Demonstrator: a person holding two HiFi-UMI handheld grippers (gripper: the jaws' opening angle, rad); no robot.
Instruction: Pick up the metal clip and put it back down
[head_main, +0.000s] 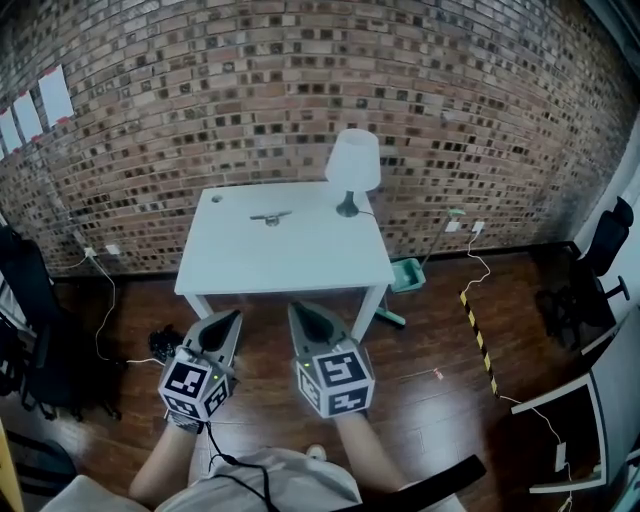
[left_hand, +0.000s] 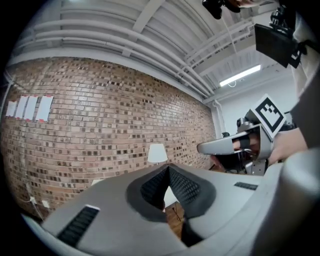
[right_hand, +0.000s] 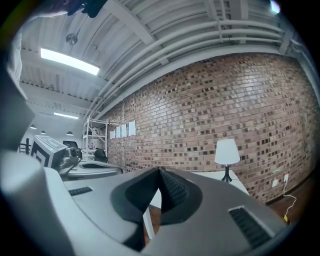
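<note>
A small metal clip (head_main: 270, 216) lies on the white table (head_main: 300, 262), toward its back edge near the middle. Both grippers hover over the wooden floor in front of the table, well short of the clip. The left gripper (head_main: 235, 314) has its jaws closed together with nothing between them, as the left gripper view (left_hand: 167, 168) also shows. Beside it, the right gripper (head_main: 296, 308) is shut and empty too, its jaws meeting in the right gripper view (right_hand: 160, 171). Neither gripper view shows the clip.
A white lamp (head_main: 352, 170) stands at the table's back right corner. A teal bin (head_main: 406, 273) sits on the floor by the table's right leg. Black chairs (head_main: 30, 290) stand at left and far right (head_main: 610, 248). Cables and a striped tape strip (head_main: 478, 338) cross the floor.
</note>
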